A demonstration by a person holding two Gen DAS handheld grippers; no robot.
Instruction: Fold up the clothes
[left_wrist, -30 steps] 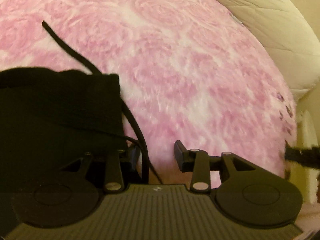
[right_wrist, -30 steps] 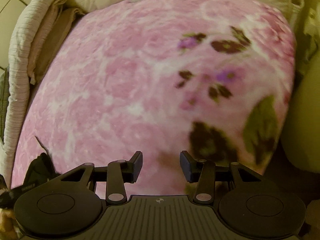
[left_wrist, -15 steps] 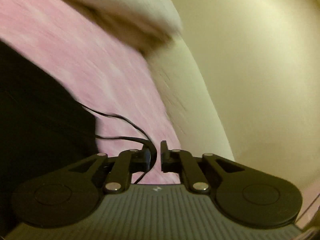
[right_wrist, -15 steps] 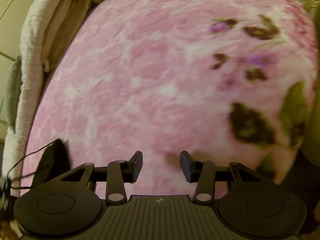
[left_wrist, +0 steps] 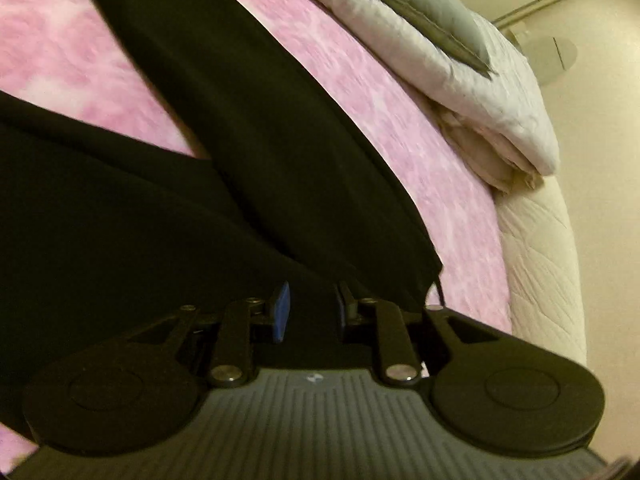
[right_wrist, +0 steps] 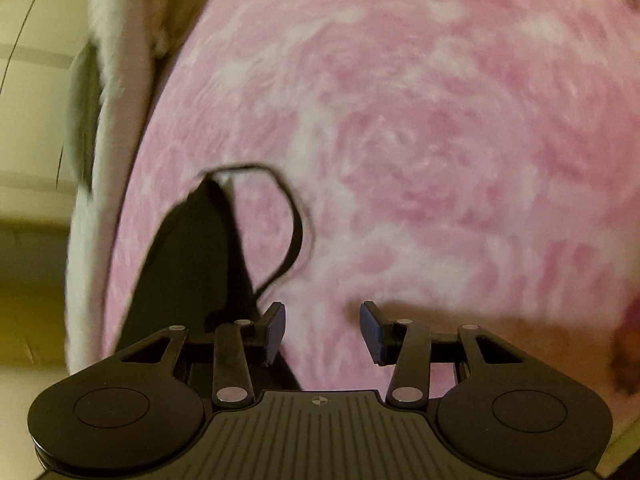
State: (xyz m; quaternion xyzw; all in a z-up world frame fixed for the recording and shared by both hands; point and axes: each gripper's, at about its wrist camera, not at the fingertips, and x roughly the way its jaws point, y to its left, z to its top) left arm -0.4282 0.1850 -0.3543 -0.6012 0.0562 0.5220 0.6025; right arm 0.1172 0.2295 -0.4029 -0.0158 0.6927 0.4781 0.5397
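Note:
A black garment (left_wrist: 240, 140) with long legs spreads over the pink blanket (left_wrist: 420, 120) and fills the left of the left wrist view. My left gripper (left_wrist: 310, 312) is low over its near end with its jaws well apart; dark cloth shows between and under them, and I cannot see whether it is pinched. In the right wrist view one end of the black garment (right_wrist: 188, 264) rises to a point, and its drawstring (right_wrist: 294, 220) loops beside it. My right gripper (right_wrist: 323, 328) is open over bare blanket, its left finger next to the cloth.
A folded white quilt (left_wrist: 480, 92) with a grey pillow (left_wrist: 432, 16) on it lies along the bed's far edge. The cream mattress side (left_wrist: 540, 260) drops away on the right. The white quilt (right_wrist: 116, 80) borders the blanket (right_wrist: 440, 140) on the left.
The left gripper swung round fast, narrowed onto the drawstring, and now stands wider over the garment. The right gripper moved left toward the garment's end and stayed open.

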